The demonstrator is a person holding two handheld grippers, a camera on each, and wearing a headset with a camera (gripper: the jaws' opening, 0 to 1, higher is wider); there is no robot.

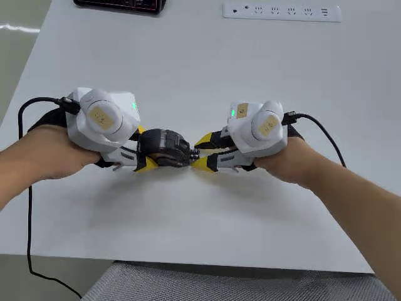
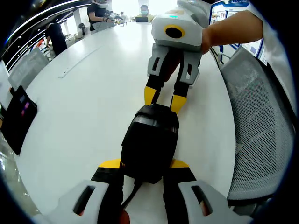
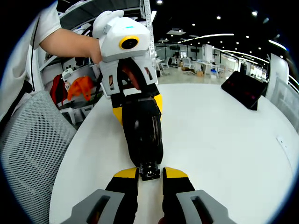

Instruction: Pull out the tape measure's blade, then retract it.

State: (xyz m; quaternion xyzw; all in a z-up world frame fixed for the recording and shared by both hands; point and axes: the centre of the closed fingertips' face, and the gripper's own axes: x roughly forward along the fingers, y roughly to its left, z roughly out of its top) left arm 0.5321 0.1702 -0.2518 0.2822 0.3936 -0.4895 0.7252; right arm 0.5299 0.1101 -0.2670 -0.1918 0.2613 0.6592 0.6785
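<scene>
Tape measure (image 1: 164,148) – a black, rounded case – is sitting crosswise between the two tools, low over the white table (image 1: 188,69) near its front edge; whether it is touching the top I cannot tell. The left gripper (image 1: 143,148) is clamping the case from its rear, its yellow-tipped jaws pressing against the two flat sides, and in the left gripper view the case (image 2: 150,142) is filling the space between those jaws (image 2: 145,164). The right gripper (image 1: 199,152) is facing it nose to nose, its jaws nearly pressed together and pinching the small metal hook (image 3: 149,171) at the front of the case. In the right gripper view the hook is lying just beside the case mouth (image 3: 144,128), so hardly any blade is showing. A person's hands are wrapping around both white tool bodies, forearms coming in from either side. A black cable (image 1: 28,207) is trailing from the left tool over the table edge, and another is running back from the right tool. A white power strip (image 1: 282,11) is lying at the far side of the table, well apart from the work, with a dark flat device (image 1: 119,5) off to its left – a grey mesh chair (image 1: 238,285) is standing at the near edge
</scene>
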